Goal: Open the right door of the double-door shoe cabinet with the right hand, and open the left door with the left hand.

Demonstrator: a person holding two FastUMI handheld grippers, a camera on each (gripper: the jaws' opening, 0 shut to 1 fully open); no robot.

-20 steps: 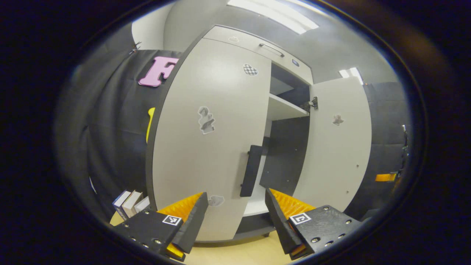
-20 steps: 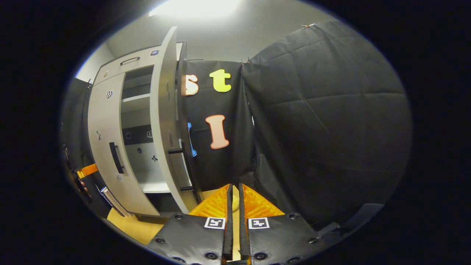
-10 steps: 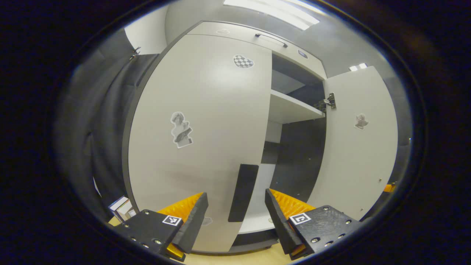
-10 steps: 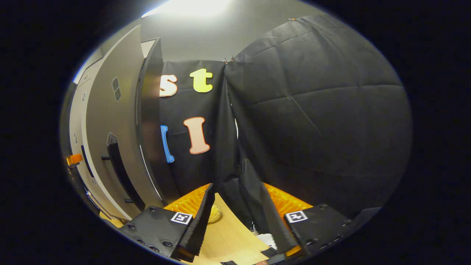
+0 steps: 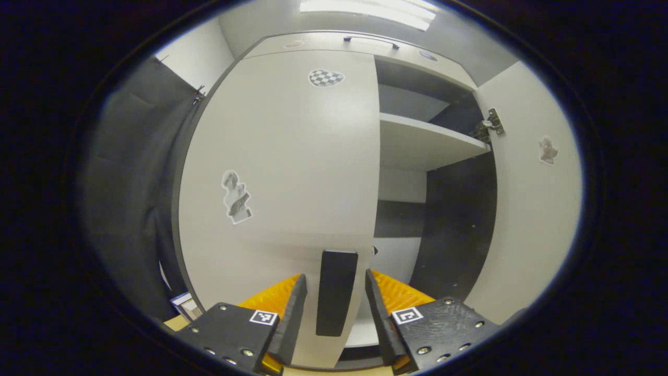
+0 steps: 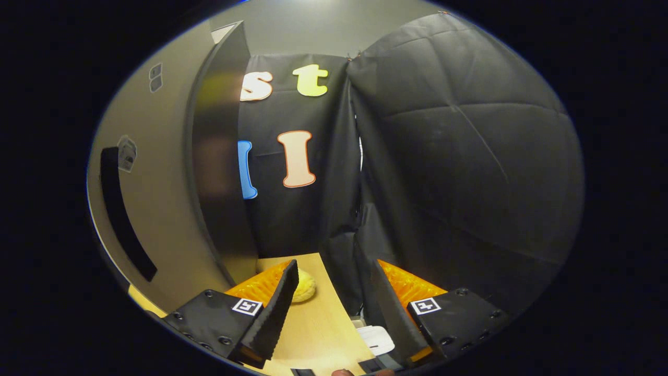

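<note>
The shoe cabinet's left door [image 5: 292, 172] is pale grey with stickers and lies flat against the cabinet front. Its black handle [image 5: 336, 292] stands between the fingers of my left gripper [image 5: 334, 278], which is open with a small gap on each side of the handle. The right door [image 5: 527, 209] is swung wide open, showing a shelf [image 5: 422, 146] and a dark interior. In the right gripper view the right door's outer face [image 6: 156, 172] and its black handle [image 6: 122, 214] are at the left. My right gripper [image 6: 333, 266] is open, holds nothing, and is well clear of that handle.
Black cloth walls close in on the left [image 5: 130, 183] and the right [image 6: 459, 156]. A yellow lump [image 6: 303, 286] and a white flat piece [image 6: 377, 338] lie on the wooden surface [image 6: 313, 324] by the right gripper. Books [image 5: 182, 304] stand at the cabinet's lower left.
My left gripper has moved in until its fingers straddle the left door's handle, and they have narrowed a little. My right gripper went from shut to open and moved off the right door's handle.
</note>
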